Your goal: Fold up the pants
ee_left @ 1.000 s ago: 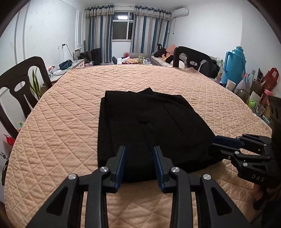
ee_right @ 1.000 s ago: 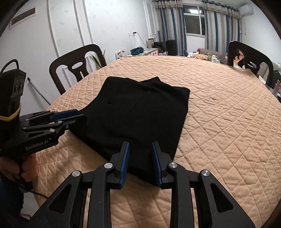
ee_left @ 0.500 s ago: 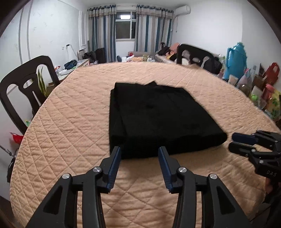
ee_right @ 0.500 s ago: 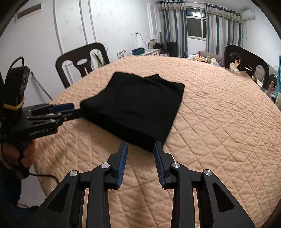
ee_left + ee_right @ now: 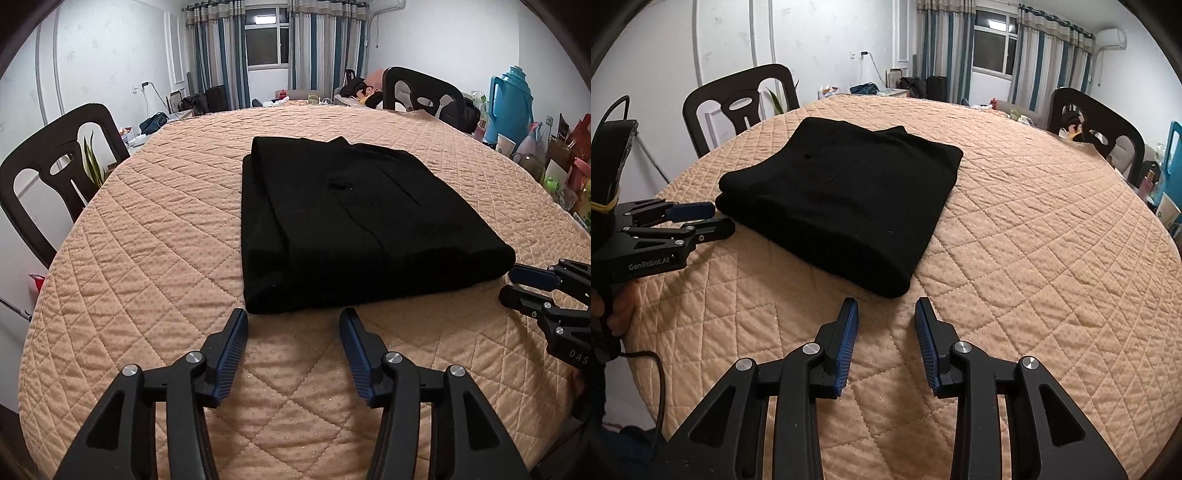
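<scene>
The black pants (image 5: 354, 218) lie folded into a thick rectangle on the quilted tan table cover (image 5: 155, 258); they also show in the right wrist view (image 5: 842, 199). My left gripper (image 5: 293, 317) is open and empty, just short of the fold's near edge. It also shows in the right wrist view (image 5: 701, 218) beside the fold's left corner. My right gripper (image 5: 886, 306) is open and empty, just short of the near corner. It also shows in the left wrist view (image 5: 513, 282) at the fold's right corner.
Black chairs stand round the table, one at the left (image 5: 55, 162) and one at the back right (image 5: 421, 92). A blue thermos (image 5: 511, 99) and cups and bags crowd a side surface on the right. The table edge (image 5: 33, 332) curves close on the left.
Both grippers let go of the pants' near edge, opened wider and drew back toward me. The folded pants stay flat on the table.
</scene>
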Demonstrator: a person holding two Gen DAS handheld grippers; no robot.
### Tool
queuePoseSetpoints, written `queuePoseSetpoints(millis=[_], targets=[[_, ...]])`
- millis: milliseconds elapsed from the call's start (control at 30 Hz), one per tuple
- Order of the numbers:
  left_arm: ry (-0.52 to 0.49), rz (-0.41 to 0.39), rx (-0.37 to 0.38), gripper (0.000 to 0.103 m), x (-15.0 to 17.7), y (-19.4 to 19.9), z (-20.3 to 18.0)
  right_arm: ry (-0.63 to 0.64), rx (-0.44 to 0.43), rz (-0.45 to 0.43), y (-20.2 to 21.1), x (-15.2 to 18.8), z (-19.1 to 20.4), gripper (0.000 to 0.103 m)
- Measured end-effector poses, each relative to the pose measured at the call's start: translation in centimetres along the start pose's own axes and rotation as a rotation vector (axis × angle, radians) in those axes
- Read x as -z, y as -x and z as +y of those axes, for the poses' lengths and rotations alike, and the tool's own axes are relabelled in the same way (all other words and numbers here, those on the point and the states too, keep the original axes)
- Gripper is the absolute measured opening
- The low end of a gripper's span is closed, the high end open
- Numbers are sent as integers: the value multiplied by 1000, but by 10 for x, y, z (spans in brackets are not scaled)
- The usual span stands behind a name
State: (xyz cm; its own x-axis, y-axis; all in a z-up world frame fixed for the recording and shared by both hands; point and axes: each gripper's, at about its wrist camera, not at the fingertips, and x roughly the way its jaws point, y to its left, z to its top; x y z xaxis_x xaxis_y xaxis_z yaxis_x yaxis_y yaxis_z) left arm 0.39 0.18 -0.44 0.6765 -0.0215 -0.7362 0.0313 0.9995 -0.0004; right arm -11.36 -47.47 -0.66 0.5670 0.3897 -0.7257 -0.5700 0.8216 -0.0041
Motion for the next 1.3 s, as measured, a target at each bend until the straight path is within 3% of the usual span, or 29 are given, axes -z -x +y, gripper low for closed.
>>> queuePoseSetpoints(millis=[500, 700, 1067, 1300], targets=[[10, 0, -7, 61, 1, -2, 1, -14, -10, -3, 2, 1, -4, 34], [-6, 9, 1, 68, 0, -3, -1, -17, -11, 4, 1, -1, -4, 35], [-6, 10, -1, 70, 0, -4, -2, -10, -22, 22, -2, -5, -1, 44], [-7, 10, -3, 71, 1, -4, 0, 2, -10, 20, -1, -4, 2, 44]])
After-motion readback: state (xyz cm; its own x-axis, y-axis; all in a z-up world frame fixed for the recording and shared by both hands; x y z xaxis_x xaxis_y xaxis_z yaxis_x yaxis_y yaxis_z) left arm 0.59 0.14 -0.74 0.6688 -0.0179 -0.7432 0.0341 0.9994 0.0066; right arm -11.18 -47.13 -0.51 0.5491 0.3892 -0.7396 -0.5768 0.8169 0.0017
